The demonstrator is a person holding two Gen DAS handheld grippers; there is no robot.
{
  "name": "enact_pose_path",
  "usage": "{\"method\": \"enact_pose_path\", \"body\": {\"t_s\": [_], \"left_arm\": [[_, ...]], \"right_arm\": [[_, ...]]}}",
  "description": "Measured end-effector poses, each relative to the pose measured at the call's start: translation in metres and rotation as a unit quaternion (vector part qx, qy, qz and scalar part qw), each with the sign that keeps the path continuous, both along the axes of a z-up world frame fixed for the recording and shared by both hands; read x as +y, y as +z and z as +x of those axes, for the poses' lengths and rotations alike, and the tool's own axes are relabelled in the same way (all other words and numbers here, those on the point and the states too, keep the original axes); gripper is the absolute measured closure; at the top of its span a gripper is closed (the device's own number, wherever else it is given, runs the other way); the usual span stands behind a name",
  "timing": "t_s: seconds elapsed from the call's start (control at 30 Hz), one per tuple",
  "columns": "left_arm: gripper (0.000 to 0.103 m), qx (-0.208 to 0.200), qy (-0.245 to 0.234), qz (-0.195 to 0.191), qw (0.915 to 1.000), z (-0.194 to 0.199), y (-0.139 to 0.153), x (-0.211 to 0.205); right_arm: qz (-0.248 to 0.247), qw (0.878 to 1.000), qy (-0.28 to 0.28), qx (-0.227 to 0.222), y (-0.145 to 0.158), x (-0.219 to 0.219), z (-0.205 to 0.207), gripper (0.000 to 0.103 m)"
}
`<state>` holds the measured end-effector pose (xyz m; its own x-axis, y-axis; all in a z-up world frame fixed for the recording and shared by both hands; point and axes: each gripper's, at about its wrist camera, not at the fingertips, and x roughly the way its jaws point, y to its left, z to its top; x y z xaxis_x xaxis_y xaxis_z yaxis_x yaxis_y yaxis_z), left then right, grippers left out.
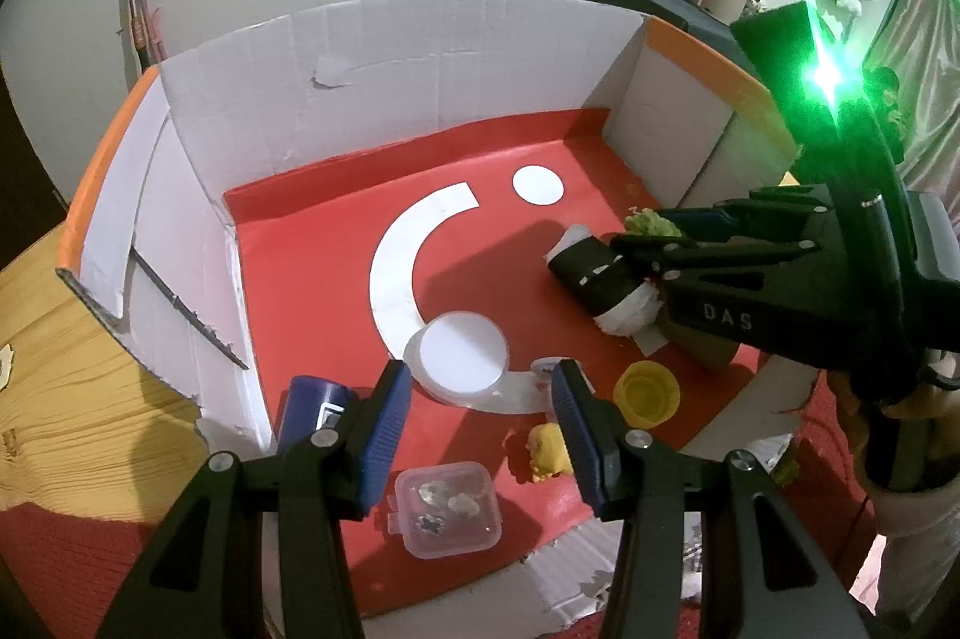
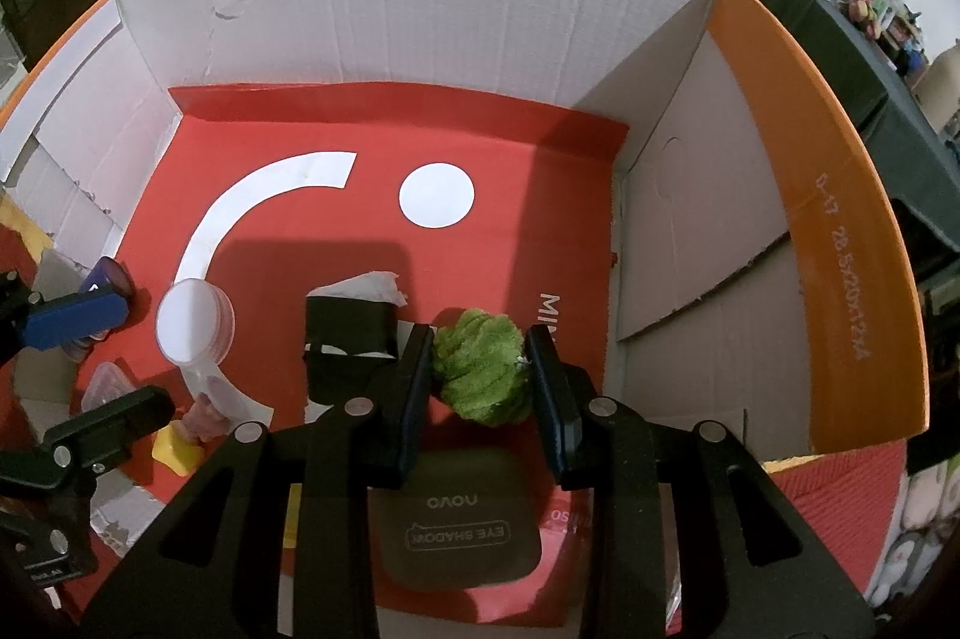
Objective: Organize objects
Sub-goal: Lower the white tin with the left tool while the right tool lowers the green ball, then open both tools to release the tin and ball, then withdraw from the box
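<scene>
An open cardboard box (image 1: 390,57) with a red floor holds the objects. My right gripper (image 2: 480,345) is shut on a green fuzzy ball (image 2: 480,369), held just above the floor near the box's right wall; the ball (image 1: 651,222) also shows in the left wrist view. Beside it lies a black-wrapped roll (image 2: 351,327) with white tissue ends. My left gripper (image 1: 480,381) stands open over the near left part, a white round jar (image 1: 459,357) just past its tips, untouched. A clear plastic case (image 1: 447,513) lies below the left gripper.
A blue cylinder (image 1: 312,411), a yellow cap (image 1: 648,393) and a yellow toy (image 1: 546,450) lie on the box floor. A grey eye-shadow case (image 2: 456,519) sits under the right gripper. The box stands on a wooden table (image 1: 60,339) with a red cloth (image 1: 60,549).
</scene>
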<state>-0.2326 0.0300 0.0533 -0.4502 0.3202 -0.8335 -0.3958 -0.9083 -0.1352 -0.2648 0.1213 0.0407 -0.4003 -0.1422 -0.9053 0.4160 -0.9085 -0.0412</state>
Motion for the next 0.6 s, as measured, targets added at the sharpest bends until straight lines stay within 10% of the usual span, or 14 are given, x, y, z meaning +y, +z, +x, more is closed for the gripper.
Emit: {"method": "enact_pose_path", "body": {"t_s": [0.6], "left_arm": [[0.051, 0.001, -0.001, 0.005, 1.0000, 0.002, 0.002, 0.000]], "right_arm": [[-0.013, 1.000, 0.006, 0.017, 0.013, -0.003, 0.015, 0.050]]}}
